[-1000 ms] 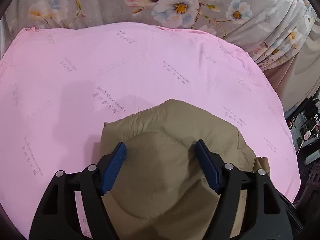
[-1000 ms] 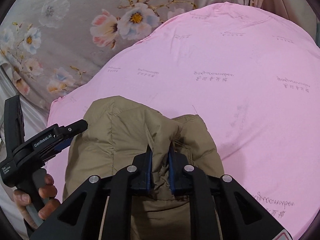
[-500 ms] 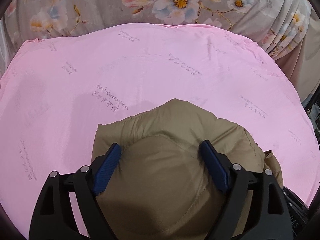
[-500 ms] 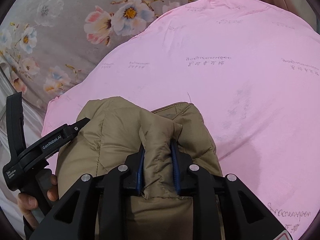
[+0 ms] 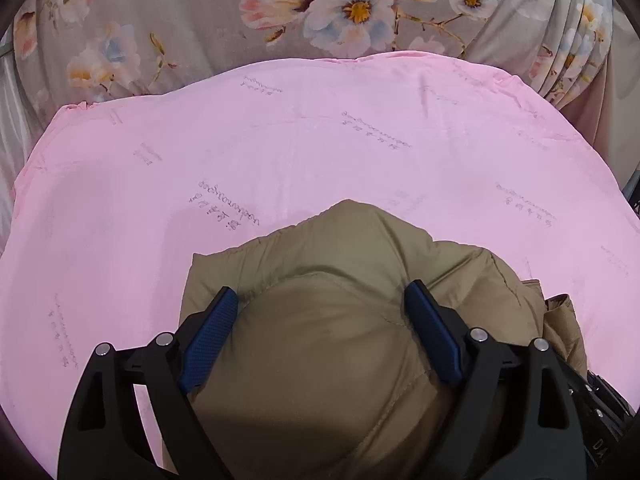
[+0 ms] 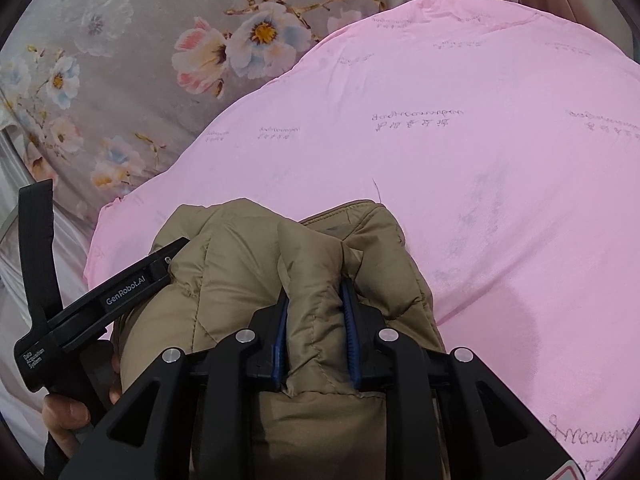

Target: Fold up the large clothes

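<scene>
A tan padded jacket (image 5: 336, 280) lies bunched on the pink sheet (image 5: 280, 152), at the near edge. My left gripper (image 5: 322, 300) is open wide, its blue pads on either side of a puffed bulge of the jacket. My right gripper (image 6: 314, 292) is shut on a thick fold of the jacket (image 6: 256, 256), with the jaws partly spread by the padding. The left gripper's black body (image 6: 120, 292) and the hand holding it show at the left of the right wrist view, against the jacket's left side.
The pink sheet (image 6: 480, 140) covers a wide bed surface beyond the jacket. A grey floral cloth (image 5: 320, 12) lies behind and to the left of it. Curtain folds (image 5: 572, 40) hang at the far right.
Both grippers have moved forward with the jacket bundle. The fold in my right gripper has grown thicker and its jaws stand further apart. The left gripper stays open around the bulge.
</scene>
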Available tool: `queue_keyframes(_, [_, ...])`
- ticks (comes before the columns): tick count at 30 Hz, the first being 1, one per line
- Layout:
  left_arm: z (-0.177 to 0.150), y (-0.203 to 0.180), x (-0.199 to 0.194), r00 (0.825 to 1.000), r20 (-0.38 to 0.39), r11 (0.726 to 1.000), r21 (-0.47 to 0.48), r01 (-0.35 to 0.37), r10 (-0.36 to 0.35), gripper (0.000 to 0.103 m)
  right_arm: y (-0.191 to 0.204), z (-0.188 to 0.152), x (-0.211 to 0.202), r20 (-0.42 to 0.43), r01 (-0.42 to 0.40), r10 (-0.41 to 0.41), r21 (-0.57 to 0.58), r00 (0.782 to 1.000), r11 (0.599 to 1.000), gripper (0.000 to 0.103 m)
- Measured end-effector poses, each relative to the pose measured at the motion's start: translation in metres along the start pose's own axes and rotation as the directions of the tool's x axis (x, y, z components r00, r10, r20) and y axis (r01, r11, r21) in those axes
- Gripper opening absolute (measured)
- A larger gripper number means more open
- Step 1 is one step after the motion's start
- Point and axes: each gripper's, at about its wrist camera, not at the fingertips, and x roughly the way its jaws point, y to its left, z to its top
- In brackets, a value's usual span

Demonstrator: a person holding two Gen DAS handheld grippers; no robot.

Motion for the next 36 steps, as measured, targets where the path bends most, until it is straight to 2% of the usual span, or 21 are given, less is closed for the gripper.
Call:
queue_keyframes(7, [-0.001, -0.003, 0.0, 1.0, 0.008, 1.0, 0.006, -0.017, 0.017, 0.084, -0.003, 0.002, 0.001, 0.002, -0.031, 0.031, 0.016, 1.0, 0.999, 0.019])
queue_keyframes(11, [0.001, 0.001, -0.002, 1.0, -0.004, 1.0, -0.004, 0.007, -0.007, 0.086, -0.013, 0.009, -0.006, -0.048, -0.101, 0.104, 0.065, 0.993, 0.993, 0.023])
queue_keyframes(14, [-0.001, 0.012, -0.019, 0.999, -0.024, 0.999, -0.014, 0.047, -0.047, 0.086, -0.011, 0.015, -0.036, -0.077, -0.1, 0.106, 0.081, 0.991, 0.992, 0.033])
queue_keyframes(15, [-0.003, 0.017, -0.029, 0.998, -0.025, 0.998, -0.028, 0.064, -0.064, 0.086, -0.01, 0.014, -0.05, -0.085, -0.112, 0.119, 0.075, 0.989, 0.991, 0.04])
queue_keyframes(18, [-0.017, 0.03, -0.071, 0.986, -0.031, 0.986, -0.046, 0.162, -0.164, 0.086, -0.005, 0.002, -0.081, -0.149, -0.138, 0.137, -0.001, 0.979, 0.99, 0.044])
queue_keyframes(22, [-0.044, 0.03, -0.113, 0.978, -0.035, 0.978, 0.027, 0.207, -0.206, 0.086, -0.005, -0.032, -0.101, -0.302, -0.197, 0.176, -0.043, 0.937, 0.979, 0.045])
queue_keyframes(26, [-0.075, 0.024, -0.122, 0.972, -0.121, 0.976, 0.056, 0.211, -0.203, 0.086, 0.003, -0.058, -0.112, -0.344, -0.199, 0.154, -0.1, 0.926, 0.975, 0.046])
queue_keyframes(27, [-0.082, 0.024, -0.12, 0.969, -0.145, 0.976, 0.056, 0.209, -0.2, 0.086, 0.007, -0.062, -0.114, -0.34, -0.189, 0.136, -0.128, 0.931, 0.974, 0.04])
queue_keyframes(29, [-0.093, 0.025, -0.116, 0.968, -0.167, 0.979, 0.054, 0.197, -0.186, 0.087, 0.012, -0.067, -0.114, -0.343, -0.162, 0.098, -0.163, 0.934, 0.973, 0.016])
queue_keyframes(30, [-0.096, 0.025, -0.116, 0.971, -0.163, 0.981, 0.059, 0.184, -0.173, 0.087, 0.013, -0.069, -0.114, -0.344, -0.154, 0.091, -0.159, 0.934, 0.975, 0.01])
queue_keyframes(33, [-0.1, 0.024, -0.116, 0.976, -0.167, 0.986, 0.069, 0.151, -0.138, 0.088, 0.017, -0.069, -0.117, -0.338, -0.124, 0.062, -0.165, 0.939, 0.979, 0.004])
queue_keyframes(36, [-0.104, 0.02, -0.114, 0.98, -0.169, 0.989, 0.084, 0.121, -0.106, 0.088, 0.02, -0.071, -0.112, -0.344, -0.068, 0.005, -0.171, 0.939, 0.983, 0.003])
